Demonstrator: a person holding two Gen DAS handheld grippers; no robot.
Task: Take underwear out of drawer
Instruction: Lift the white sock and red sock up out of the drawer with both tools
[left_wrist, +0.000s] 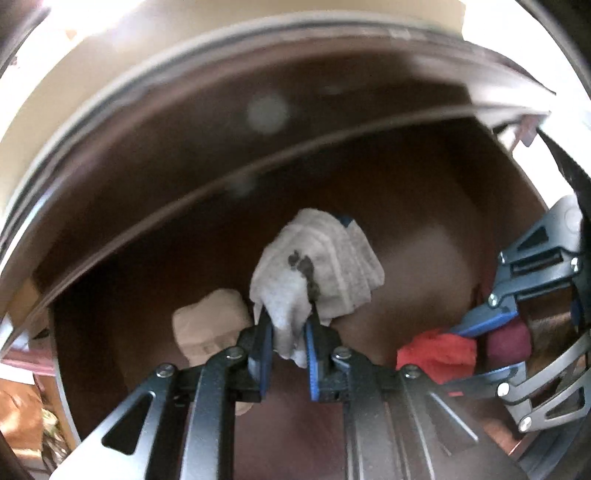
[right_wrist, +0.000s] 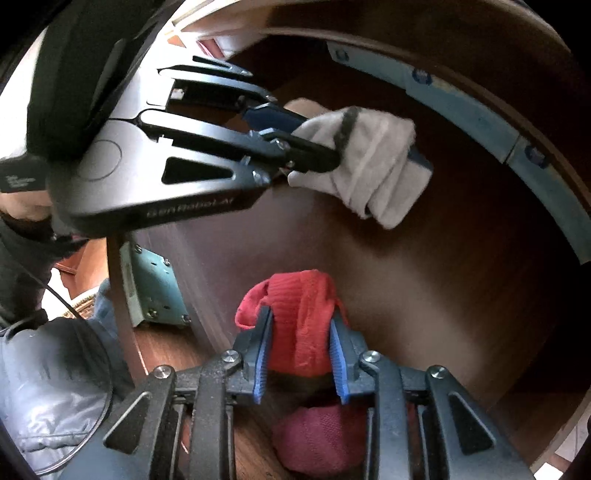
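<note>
My left gripper (left_wrist: 288, 325) is shut on a grey-white folded underwear (left_wrist: 314, 266), which hangs lifted above the brown drawer floor (left_wrist: 424, 258). The same piece (right_wrist: 373, 166) shows in the right wrist view, pinched by the left gripper (right_wrist: 325, 147). My right gripper (right_wrist: 301, 332) is shut on a red underwear (right_wrist: 299, 306); its blue pads press both sides of the bunched cloth. The red piece (left_wrist: 436, 350) and the right gripper (left_wrist: 491, 321) appear at the right of the left wrist view. A beige folded piece (left_wrist: 207, 328) lies on the floor, left of the left gripper.
A dark red cloth (right_wrist: 317, 435) lies under the right gripper, also seen as a maroon cloth (left_wrist: 508, 339). The drawer's back wall (left_wrist: 221, 147) and metal slide rail (right_wrist: 480, 122) bound the space. A person's grey jacket sleeve (right_wrist: 48, 376) is at lower left.
</note>
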